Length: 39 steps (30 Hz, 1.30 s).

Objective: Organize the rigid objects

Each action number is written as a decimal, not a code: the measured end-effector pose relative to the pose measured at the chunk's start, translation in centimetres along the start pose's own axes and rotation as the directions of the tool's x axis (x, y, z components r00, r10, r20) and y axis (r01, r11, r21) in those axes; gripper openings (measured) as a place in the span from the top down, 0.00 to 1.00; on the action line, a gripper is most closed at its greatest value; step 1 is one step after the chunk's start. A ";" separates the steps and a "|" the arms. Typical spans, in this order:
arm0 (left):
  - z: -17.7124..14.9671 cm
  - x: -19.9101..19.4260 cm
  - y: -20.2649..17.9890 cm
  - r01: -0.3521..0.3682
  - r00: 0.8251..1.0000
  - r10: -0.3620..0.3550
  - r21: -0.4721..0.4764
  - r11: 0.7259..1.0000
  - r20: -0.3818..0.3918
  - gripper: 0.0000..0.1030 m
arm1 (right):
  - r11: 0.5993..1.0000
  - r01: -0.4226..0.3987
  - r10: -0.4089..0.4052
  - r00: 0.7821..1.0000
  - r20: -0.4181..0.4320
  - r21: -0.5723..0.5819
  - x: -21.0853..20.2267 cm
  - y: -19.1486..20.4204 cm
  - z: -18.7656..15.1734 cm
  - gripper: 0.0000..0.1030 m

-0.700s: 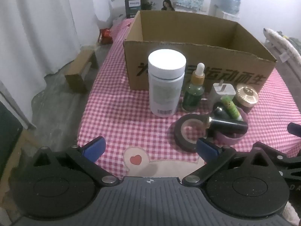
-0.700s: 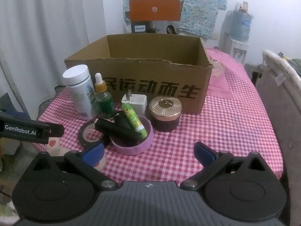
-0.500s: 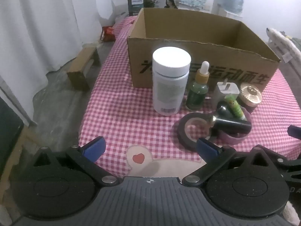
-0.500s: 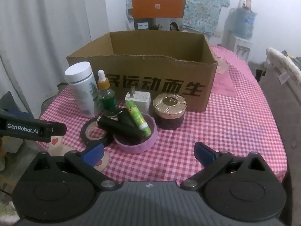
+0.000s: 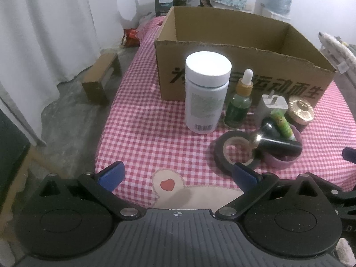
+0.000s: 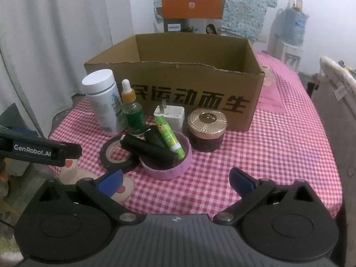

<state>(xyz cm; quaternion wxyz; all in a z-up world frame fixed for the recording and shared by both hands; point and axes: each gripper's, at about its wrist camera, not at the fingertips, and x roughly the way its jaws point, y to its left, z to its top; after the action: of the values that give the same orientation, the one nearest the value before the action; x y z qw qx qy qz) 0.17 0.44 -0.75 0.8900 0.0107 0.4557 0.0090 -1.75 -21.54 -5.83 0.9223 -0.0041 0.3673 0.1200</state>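
Both hand-held grippers (image 5: 178,175) (image 6: 175,179) nearer now, jaws wide apart, empty; black tube (image 6: 148,148) lying crosswise over pink ring (image 6: 166,171).

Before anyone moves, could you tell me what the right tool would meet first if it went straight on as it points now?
Probably the pink bowl, which lies just ahead of the open right tool and holds black tubes and a green stick. Depth is hard to judge.

Cardboard box (image 6: 178,82) floor hidden by its front wall; bottle (image 5: 205,109) label print illegible.
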 end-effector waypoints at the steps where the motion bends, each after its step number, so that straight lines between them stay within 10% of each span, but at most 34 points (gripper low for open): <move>1: 0.0 0.0 0.0 0.001 1.000 -0.001 -0.002 1.000 -0.001 0.00 | 1.000 0.000 0.000 1.000 -0.001 0.000 0.0 0.0 0.0 0.00; 39: 0.2 1.7 0.1 0.003 0.999 -0.003 -0.004 1.000 -0.044 0.00 | 1.000 -0.001 0.001 1.000 -0.018 -0.013 0.9 0.1 0.3 0.00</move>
<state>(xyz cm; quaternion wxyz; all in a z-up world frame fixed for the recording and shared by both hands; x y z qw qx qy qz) 1.33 0.60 -2.02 0.8798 0.0083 0.4751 0.0087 -0.88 -21.25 -6.23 0.9189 -0.0111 0.3748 0.1227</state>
